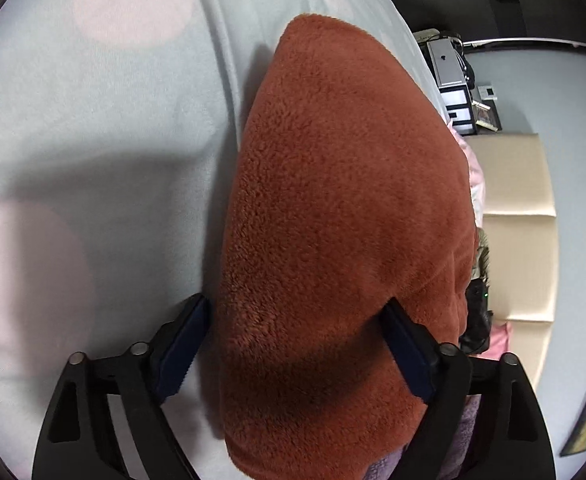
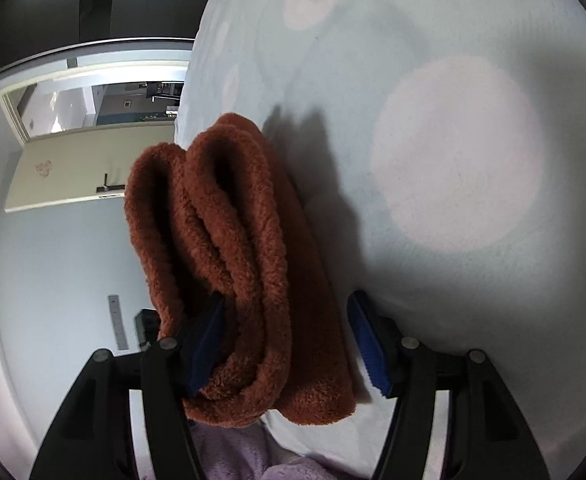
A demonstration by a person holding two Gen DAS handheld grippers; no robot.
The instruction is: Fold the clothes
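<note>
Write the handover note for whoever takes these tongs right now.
Left tongs: open, straddling the fleece without clamping it.
Right tongs: open, one finger tucked between the folds, the other out over the sheet.
The fleece, rust-coloured, lies on the sheet, already folded into several layers.
Left to do: square up the bundle and set it aside. A lilac cloth shows at the near edge, perhaps next.

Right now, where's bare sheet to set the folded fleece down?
Bare sheet opens beside the rust fleece, across the pale pink dot. In the left view, the sheet is bare too. Crowded at the bed edge: fleece between both grippers' open jaws, lavender cloth below.
</note>
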